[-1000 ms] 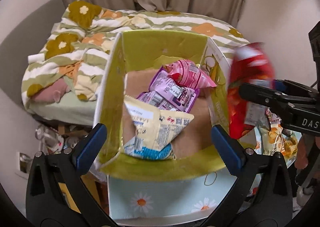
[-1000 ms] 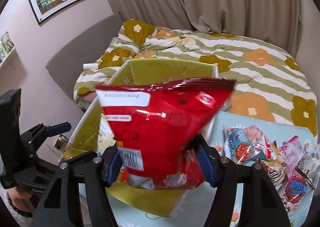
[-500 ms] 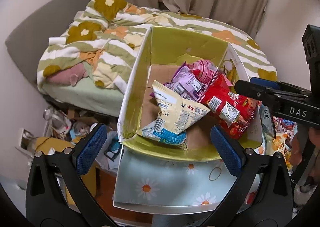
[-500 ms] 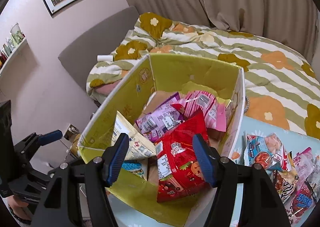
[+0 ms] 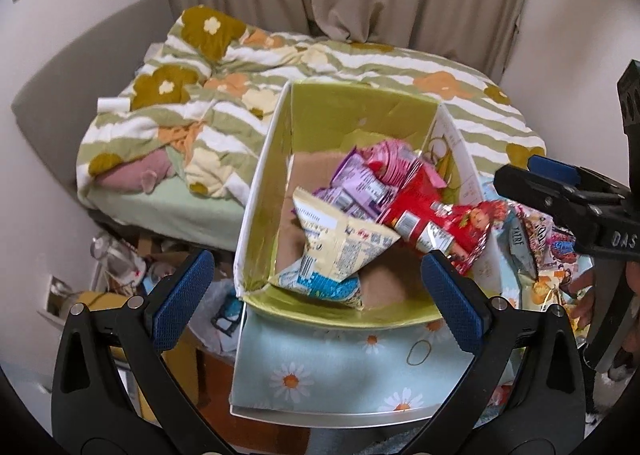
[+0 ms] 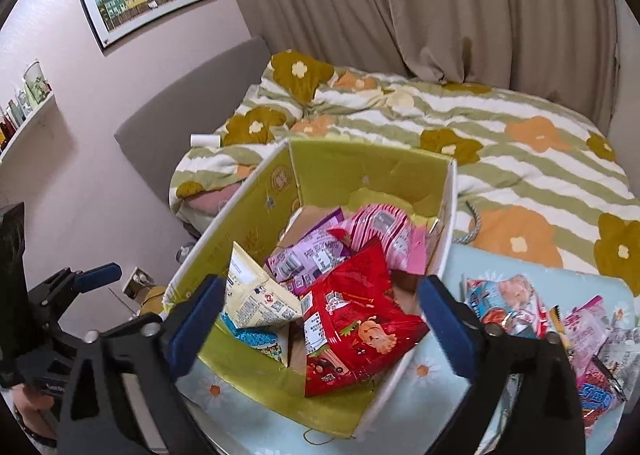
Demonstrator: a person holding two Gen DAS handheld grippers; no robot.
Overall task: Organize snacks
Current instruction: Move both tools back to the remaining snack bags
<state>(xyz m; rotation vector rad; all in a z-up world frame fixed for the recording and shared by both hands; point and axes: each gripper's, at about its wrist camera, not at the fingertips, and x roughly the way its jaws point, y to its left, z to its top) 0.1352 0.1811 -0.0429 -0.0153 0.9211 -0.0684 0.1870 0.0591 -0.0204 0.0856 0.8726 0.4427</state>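
Right gripper (image 6: 320,319) just sprang open — red bag (image 6: 352,327) lies free in box (image 6: 360,171); left gripper (image 5: 316,291) open.

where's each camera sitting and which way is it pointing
Left wrist: on the left tool, angled down over the green box and bed; its own open blue pads frame the view, with the right tool at the right edge.
Right wrist: on the right tool, open, looking down into the same box; left tool at left.
Shared: box, red bag, bed.

box (image 6: 256,211) open above; snack bags (image 6: 352,319) crowd its right half.
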